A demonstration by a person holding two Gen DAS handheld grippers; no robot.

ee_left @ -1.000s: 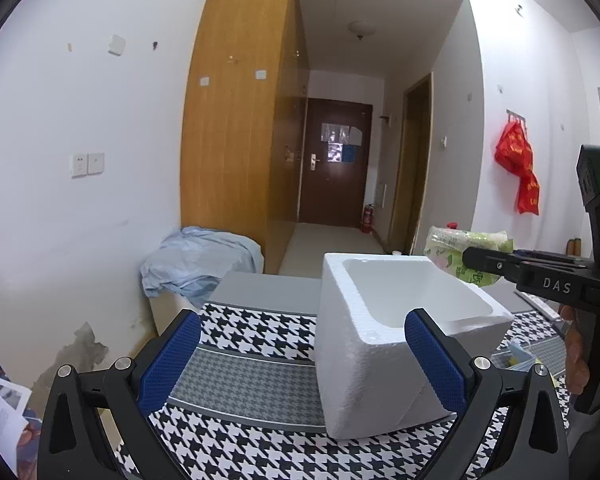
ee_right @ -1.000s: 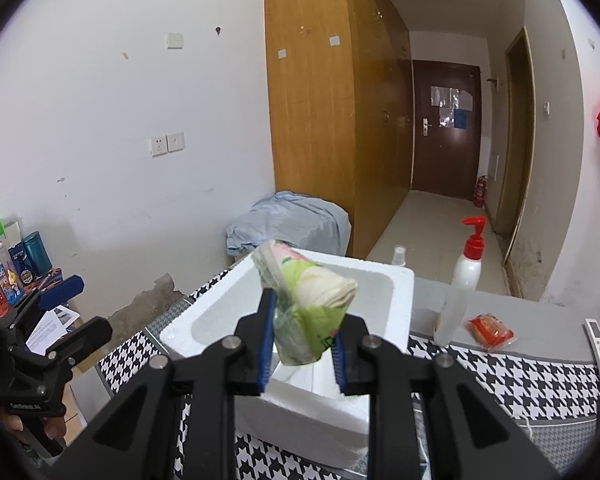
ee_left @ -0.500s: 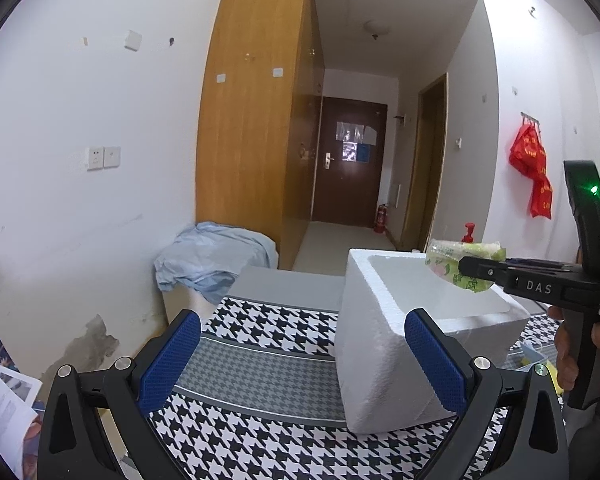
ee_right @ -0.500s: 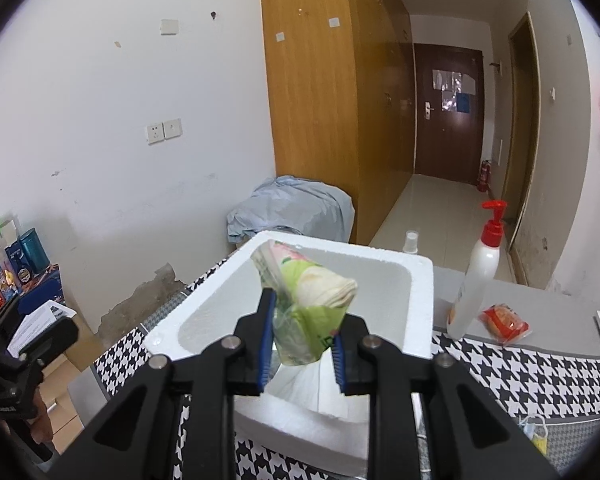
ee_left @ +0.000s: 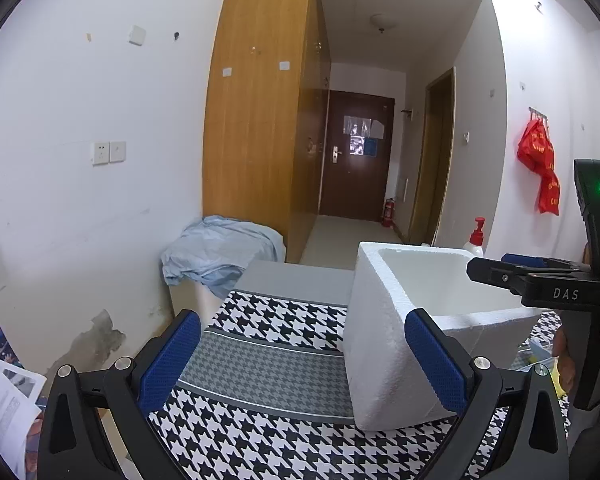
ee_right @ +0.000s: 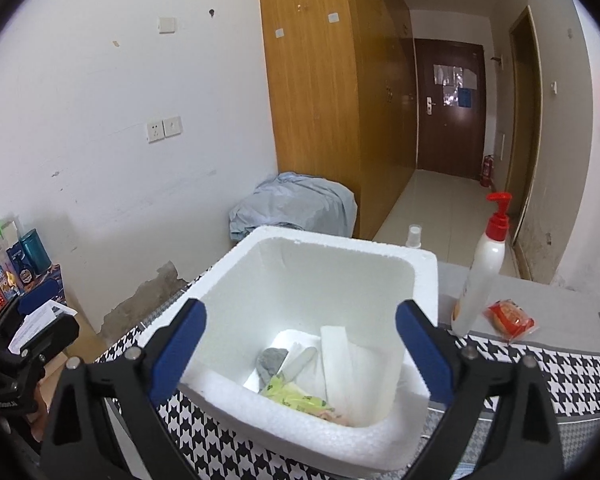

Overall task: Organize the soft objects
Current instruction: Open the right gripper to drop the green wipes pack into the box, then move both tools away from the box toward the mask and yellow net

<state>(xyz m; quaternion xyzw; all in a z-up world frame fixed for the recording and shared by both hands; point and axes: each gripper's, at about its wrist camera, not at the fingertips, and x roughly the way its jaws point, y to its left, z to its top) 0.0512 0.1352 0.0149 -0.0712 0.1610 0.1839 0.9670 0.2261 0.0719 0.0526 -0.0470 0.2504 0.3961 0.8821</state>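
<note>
A white foam box stands on the houndstooth tablecloth; it also shows in the left wrist view. Inside it lie a green-yellow soft packet, a grey cloth and white folded tissue. My right gripper is open and empty, hovering over the box's near rim; it shows from the side in the left wrist view. My left gripper is open and empty, left of the box above the cloth.
A white pump bottle with a red cap and a red snack packet stand right of the box. A small spray bottle is behind it. A blue sheet-covered bin sits by the wall. Bottles stand at far left.
My right gripper opened and let go of the green-yellow packet, which now lies inside the foam box. The left gripper shifted slightly left, staying open.
</note>
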